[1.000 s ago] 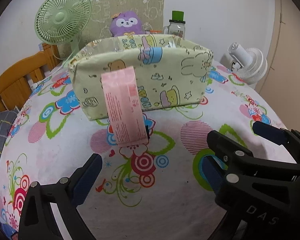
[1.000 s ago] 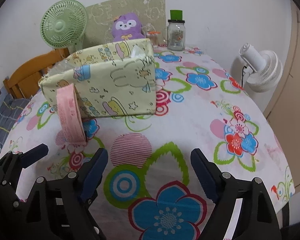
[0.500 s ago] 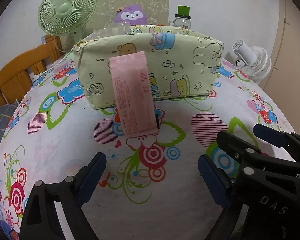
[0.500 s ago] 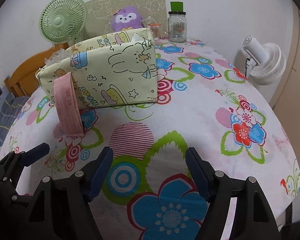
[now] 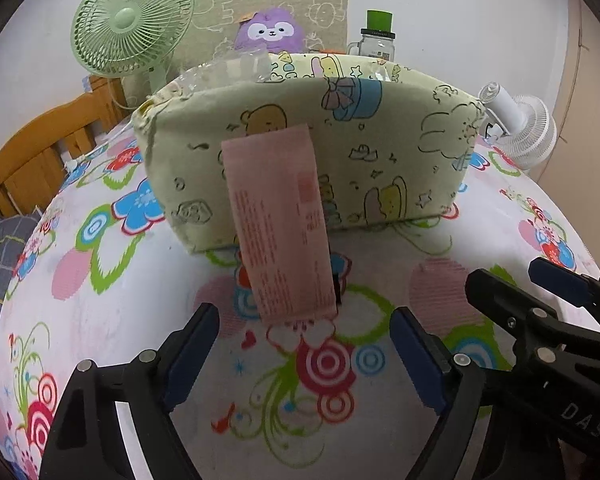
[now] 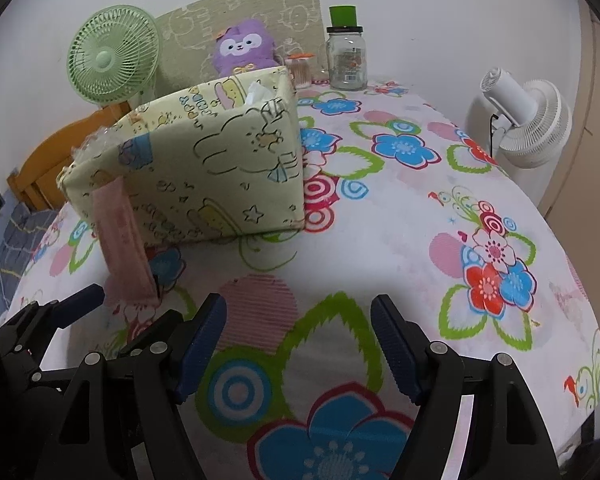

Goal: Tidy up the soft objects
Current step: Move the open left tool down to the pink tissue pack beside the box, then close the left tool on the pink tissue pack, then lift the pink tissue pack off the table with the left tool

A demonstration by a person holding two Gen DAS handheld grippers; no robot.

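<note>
Right now your left gripper (image 5: pixel 304 354) sits at the bottom centre of the left wrist view with its jaws closing, yet nothing is between them: the blue pads (image 5: pixel 192 354) stand apart over bare flowered tablecloth (image 5: pixel 100 320). Just above the gap, in the middle of the frame, a pink packet (image 5: pixel 280 224) stands tilted, its top leaning against the front wall of the pale green fabric box (image 5: pixel 380 152) and its foot on the cloth. The pads are near that foot but do not touch it.

Your right gripper (image 6: pixel 298 350) fills the bottom centre of the right wrist view, jaws spread and holding nothing, only the cloth's green leaf and blue flower showing between the fingers. In that view the pink packet appears at the left, still propped on the box's corner, and the left gripper shows as black arms at the lower left edge.

Inside the box you can see crinkled clear plastic (image 5: pixel 228 68) at the upper left rim; what it wraps cannot be made out. Behind the box, at the top of both frames, sit a purple plush toy (image 5: pixel 270 32), a green fan (image 5: pixel 132 20) at the upper left, and a glass jar with a green lid (image 6: pixel 346 56). A white fan (image 6: pixel 528 120) stands at the right edge, and a wooden chair (image 5: pixel 32 164) shows at the left.
</note>
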